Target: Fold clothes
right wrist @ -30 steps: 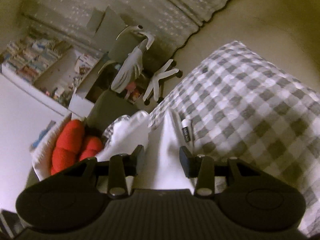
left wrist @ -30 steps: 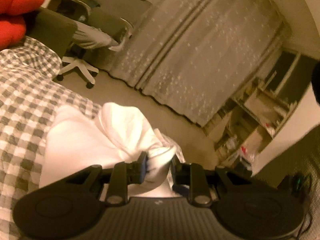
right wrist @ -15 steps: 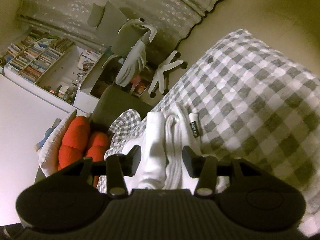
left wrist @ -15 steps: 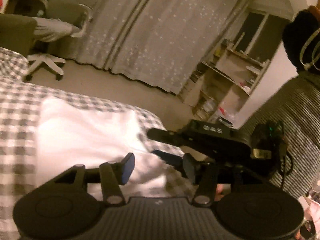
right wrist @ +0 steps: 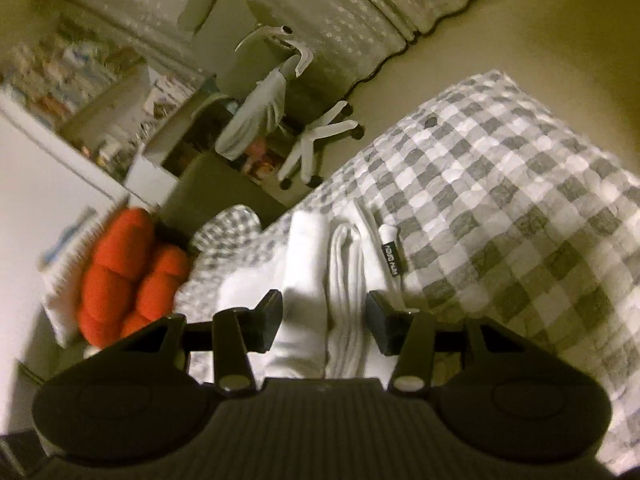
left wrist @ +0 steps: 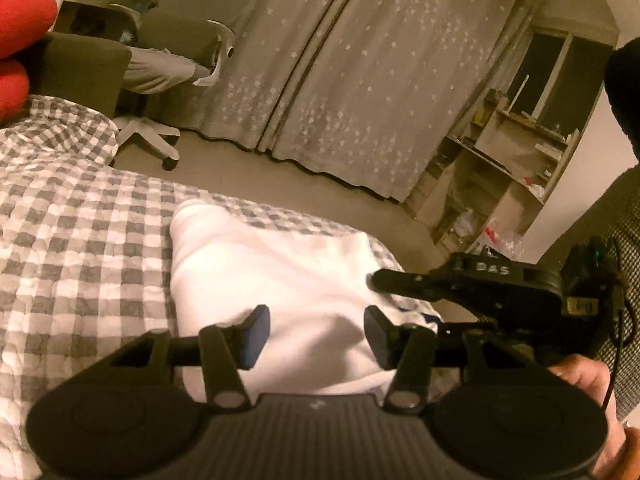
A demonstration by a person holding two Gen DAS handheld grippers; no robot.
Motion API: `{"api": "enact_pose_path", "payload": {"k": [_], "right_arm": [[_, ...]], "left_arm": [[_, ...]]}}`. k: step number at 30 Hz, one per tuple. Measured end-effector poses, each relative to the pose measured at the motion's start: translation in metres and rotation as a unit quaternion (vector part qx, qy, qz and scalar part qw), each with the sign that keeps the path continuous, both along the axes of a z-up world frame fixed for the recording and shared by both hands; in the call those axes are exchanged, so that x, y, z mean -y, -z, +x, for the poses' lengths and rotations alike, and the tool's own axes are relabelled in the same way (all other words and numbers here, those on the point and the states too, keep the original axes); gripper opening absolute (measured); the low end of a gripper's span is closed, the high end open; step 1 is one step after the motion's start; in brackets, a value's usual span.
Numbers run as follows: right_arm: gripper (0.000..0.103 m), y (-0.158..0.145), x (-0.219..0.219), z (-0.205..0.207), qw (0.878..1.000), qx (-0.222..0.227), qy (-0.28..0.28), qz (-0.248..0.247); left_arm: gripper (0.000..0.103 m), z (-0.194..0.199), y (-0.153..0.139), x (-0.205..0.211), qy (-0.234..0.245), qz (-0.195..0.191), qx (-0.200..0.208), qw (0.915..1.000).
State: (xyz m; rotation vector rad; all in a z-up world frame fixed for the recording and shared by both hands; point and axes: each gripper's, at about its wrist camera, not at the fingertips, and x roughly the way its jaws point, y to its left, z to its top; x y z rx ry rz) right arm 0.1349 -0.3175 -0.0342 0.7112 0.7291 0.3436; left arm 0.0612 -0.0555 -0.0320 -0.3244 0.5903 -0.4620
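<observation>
Releasing: left claw (left wrist: 316, 334), which pinched a bunch of white cloth a second ago, now gapes wide and empty.
Right claw (right wrist: 324, 320): wide, straddling the stacked edges.
Garment (left wrist: 272, 280): lower centre, lying folded flat on the checked bed (left wrist: 80, 220).
Meaning: fold likely complete.
</observation>
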Motion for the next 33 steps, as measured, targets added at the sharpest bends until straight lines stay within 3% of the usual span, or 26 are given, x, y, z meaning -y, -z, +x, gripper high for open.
{"api": "enact_pose_path", "payload": {"k": [3,6,11,19,23,29,33], "right_arm": [[0.023,-0.002,-0.014,-0.004,0.998,0.027,-0.006,-0.049],[0.020,-0.011,-0.012,-0.004,0.998,0.051,-0.014,-0.043],[0.019,-0.021,0.003,0.000,0.998,0.066,-0.018,-0.007],[0.020,0.009,0.027,0.006,1.000,0.016,0.012,0.017],[0.028,0.014,0.033,-0.001,0.999,0.014,0.016,0.029],[0.032,-0.021,0.019,-0.023,0.995,0.086,0.001,-0.054],[0.032,-0.021,-0.004,-0.036,0.985,0.123,-0.031,-0.114]], "left_arm": [[0.052,-0.002,-0.001,-0.003,-0.003,0.002,0.009,1.0000],[0.042,-0.003,-0.005,-0.008,-0.020,-0.005,0.027,0.9994],[0.034,0.002,-0.007,-0.015,-0.046,-0.018,0.039,0.9980],[0.034,0.003,0.007,0.008,0.004,0.018,0.028,0.9994],[0.034,0.000,0.011,0.014,0.012,0.043,0.037,0.9983],[0.034,-0.001,0.005,0.007,0.004,0.020,0.054,0.9983],[0.033,-0.002,0.008,0.015,0.026,0.023,0.051,0.9981]]}}
